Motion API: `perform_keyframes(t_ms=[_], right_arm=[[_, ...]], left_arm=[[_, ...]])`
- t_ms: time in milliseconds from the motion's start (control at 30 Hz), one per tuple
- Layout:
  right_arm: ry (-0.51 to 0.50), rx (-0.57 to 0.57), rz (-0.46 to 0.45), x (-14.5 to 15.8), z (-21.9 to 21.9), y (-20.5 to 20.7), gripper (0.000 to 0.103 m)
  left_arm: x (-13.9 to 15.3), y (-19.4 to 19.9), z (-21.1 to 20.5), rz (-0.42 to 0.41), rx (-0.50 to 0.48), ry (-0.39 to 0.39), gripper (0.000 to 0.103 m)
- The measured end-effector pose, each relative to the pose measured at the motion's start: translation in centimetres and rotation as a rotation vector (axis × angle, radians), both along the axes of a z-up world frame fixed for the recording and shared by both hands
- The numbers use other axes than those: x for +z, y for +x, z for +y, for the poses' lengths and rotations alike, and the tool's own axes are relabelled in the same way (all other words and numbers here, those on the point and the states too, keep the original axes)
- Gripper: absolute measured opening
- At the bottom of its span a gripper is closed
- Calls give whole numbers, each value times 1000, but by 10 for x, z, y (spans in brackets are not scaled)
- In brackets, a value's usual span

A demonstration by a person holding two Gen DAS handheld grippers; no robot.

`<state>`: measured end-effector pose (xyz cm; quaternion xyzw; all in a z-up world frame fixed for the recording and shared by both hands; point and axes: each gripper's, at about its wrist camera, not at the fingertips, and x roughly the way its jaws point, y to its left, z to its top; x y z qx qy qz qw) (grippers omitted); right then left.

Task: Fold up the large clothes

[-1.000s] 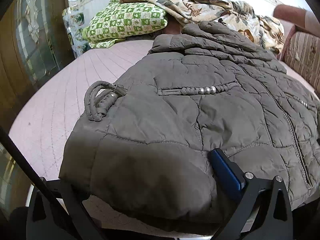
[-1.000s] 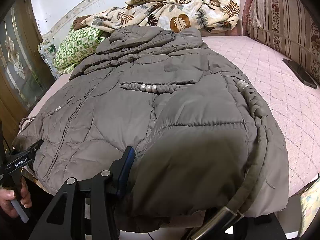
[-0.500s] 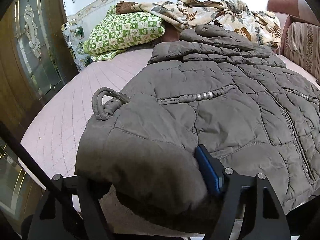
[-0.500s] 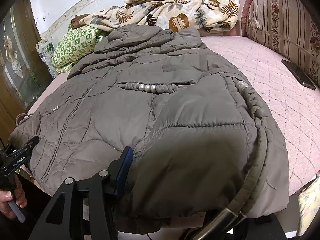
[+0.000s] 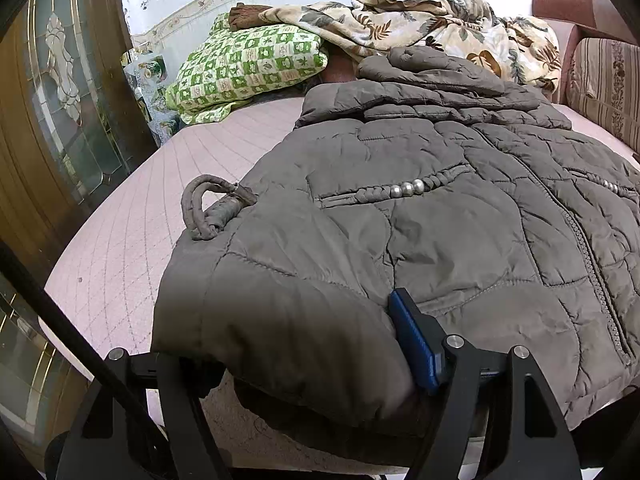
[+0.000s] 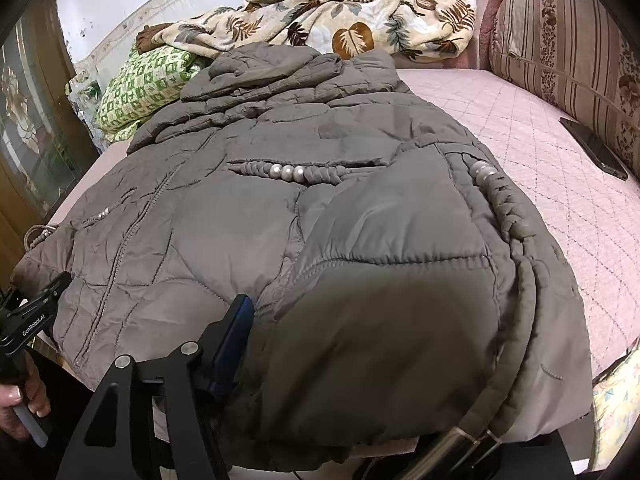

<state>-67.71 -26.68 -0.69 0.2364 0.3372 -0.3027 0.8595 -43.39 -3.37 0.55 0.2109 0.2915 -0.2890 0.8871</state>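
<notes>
1. Your jacket [image 5: 440, 220] lies spread face-up on the pink bed [image 5: 140, 220], zipped, with the hood towards the far pillows and the hem at the near edge, so a lengthwise fold can start from the bottom corners.
2. Your left gripper [image 5: 292, 352] has just been closing. It is now clamped on the puffy hem corner, and the blue pad digs into the bunched fabric. That thick bite probably keeps the slippery shell from sliding out.
3. Your right gripper [image 6: 360, 360] straddles the opposite hem corner and has just been opening. The jacket sits between its jaws and the blue pad lies against it, but you cannot tell whether it presses.
4. Mind the braided cord [image 5: 208, 208] looped beside the left edge, because it may trail when the corner lifts.
</notes>
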Motion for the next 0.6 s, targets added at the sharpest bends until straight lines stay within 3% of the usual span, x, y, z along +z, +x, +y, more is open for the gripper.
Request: perform_keyframes(t_ms=[333,600], right_arm=[[3,2,1,0,0,0,71],[-55,16,27,4,9,4,56]], left_arm=[[0,0,0,1,0,-1,73],[0,-1,0,-1,0,1,73]])
